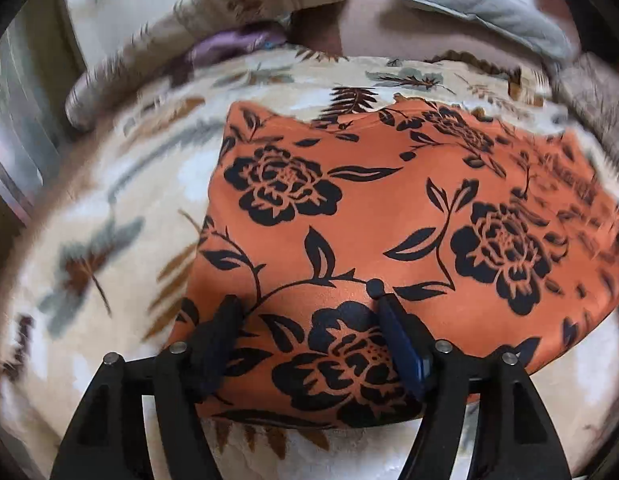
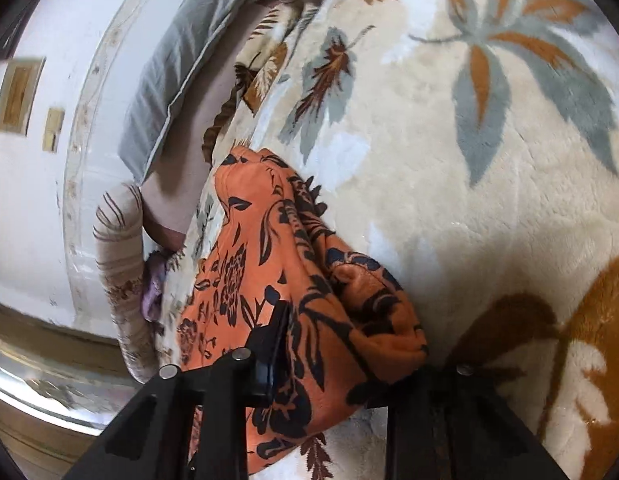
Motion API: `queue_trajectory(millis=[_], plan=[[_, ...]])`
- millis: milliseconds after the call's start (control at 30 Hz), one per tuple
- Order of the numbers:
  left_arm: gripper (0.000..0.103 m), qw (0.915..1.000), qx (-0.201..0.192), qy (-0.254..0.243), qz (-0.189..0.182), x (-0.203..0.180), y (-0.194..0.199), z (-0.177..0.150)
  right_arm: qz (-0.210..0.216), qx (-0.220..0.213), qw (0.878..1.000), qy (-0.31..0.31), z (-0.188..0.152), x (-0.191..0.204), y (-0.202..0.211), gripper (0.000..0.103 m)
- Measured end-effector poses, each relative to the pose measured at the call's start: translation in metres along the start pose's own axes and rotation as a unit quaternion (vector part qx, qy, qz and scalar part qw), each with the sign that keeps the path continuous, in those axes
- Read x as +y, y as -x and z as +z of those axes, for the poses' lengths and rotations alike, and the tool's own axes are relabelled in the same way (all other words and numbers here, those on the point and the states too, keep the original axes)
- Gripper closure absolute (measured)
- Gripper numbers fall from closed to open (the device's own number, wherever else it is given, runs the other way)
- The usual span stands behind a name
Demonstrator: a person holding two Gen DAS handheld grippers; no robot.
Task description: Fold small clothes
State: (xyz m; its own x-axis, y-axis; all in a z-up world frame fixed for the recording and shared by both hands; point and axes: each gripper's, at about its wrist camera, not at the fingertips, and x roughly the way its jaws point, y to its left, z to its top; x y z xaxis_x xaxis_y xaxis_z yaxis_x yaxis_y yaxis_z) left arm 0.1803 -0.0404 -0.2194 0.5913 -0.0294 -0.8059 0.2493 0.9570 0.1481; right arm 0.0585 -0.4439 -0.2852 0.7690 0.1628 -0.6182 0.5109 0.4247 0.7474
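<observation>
Orange fabric printed with black roses and leaves, a small garment [image 1: 389, 216], is laid on a cream plush blanket [image 1: 109, 200] patterned with grey and brown leaves; in the left wrist view it is spread fairly flat with a straight edge at its left side and a notched upper edge, its right part blurred. The left gripper [image 1: 305, 296], black with two dark fingers [image 1: 397, 332], is seen above the near part of the garment with its fingers spread apart; the printed cloth shows between them, and nothing is seen to be pinched. In the right wrist view the same garment [image 2: 269, 272] is bunched and raised in folds at one end, near the blanket's edge. The right gripper [image 2: 349, 356] is set at that bunched end: its left finger [image 2: 275, 344] lies against the cloth, while the right finger is hidden under the fold, so it cannot be told for certain whether the cloth is pinched, though a fold passes between the fingers. Beyond the blanket's far edge a grey pillow [image 2: 177, 68], a striped beige cushion [image 2: 117, 264] and a small piece of lilac cloth [image 2: 153, 292] are recorded, beside a white wall [image 2: 33, 208].
</observation>
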Motion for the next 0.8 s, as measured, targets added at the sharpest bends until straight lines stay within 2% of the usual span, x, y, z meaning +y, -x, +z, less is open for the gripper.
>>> queue_trajectory(millis=[133,233,300,333,367,400,467,533,600,633,667,700,767,800], plan=[[0.029,0.999,0.008,0.031,-0.03,0.013,-0.003,0.0,-0.018,0.009,1.0,0.008,0.001,0.004,0.002,0.071],[0.028,0.9995,0.002,0.019,-0.023,0.011,-0.004,-0.001,-0.055,-0.003,0.998,0.021,0.006,0.01,0.015,0.065],[0.028,0.9995,0.002,0.02,-0.024,0.011,-0.004,-0.001,-0.084,-0.053,0.995,0.027,0.009,0.012,0.039,0.048],[0.028,0.9994,0.002,0.022,-0.025,0.011,-0.004,-0.001,-0.099,-0.094,0.99,0.03,0.009,0.014,0.055,0.036],[0.027,0.9994,0.003,0.023,-0.026,0.011,-0.003,-0.001,-0.114,-0.146,0.982,0.046,0.008,0.019,0.073,0.035],[0.027,0.9994,0.003,0.023,-0.025,0.011,-0.003,-0.001,-0.108,-0.171,0.977,0.073,0.005,0.027,0.083,0.035],[0.027,0.9995,0.003,0.022,-0.023,0.01,-0.003,-0.001,-0.085,-0.185,0.969,0.141,-0.002,0.05,0.089,0.035],[0.027,0.9995,0.002,0.022,-0.023,0.01,-0.004,-0.001,-0.058,-0.165,0.96,0.219,-0.019,0.075,0.077,0.038],[0.027,0.9995,0.001,0.022,-0.023,0.01,-0.003,-0.002,-0.052,-0.119,0.952,0.278,-0.037,0.093,0.053,0.046],[0.027,0.9995,0.0,0.022,-0.023,0.01,-0.004,-0.002,-0.049,-0.094,0.952,0.286,-0.04,0.095,0.042,0.055],[0.027,0.9995,-0.001,0.021,-0.024,0.01,-0.004,-0.002,-0.052,-0.061,0.955,0.284,-0.042,0.094,0.026,0.06],[0.026,0.9995,-0.001,0.021,-0.024,0.01,-0.004,-0.002,-0.06,-0.044,0.958,0.278,-0.041,0.09,0.017,0.06],[0.026,0.9995,-0.002,0.022,-0.023,0.01,-0.004,-0.002,-0.102,0.005,0.966,0.238,-0.033,0.071,-0.009,0.061],[0.026,0.9995,-0.002,0.022,-0.023,0.01,-0.004,-0.003,-0.105,0.026,0.97,0.219,-0.03,0.062,-0.018,0.064]])
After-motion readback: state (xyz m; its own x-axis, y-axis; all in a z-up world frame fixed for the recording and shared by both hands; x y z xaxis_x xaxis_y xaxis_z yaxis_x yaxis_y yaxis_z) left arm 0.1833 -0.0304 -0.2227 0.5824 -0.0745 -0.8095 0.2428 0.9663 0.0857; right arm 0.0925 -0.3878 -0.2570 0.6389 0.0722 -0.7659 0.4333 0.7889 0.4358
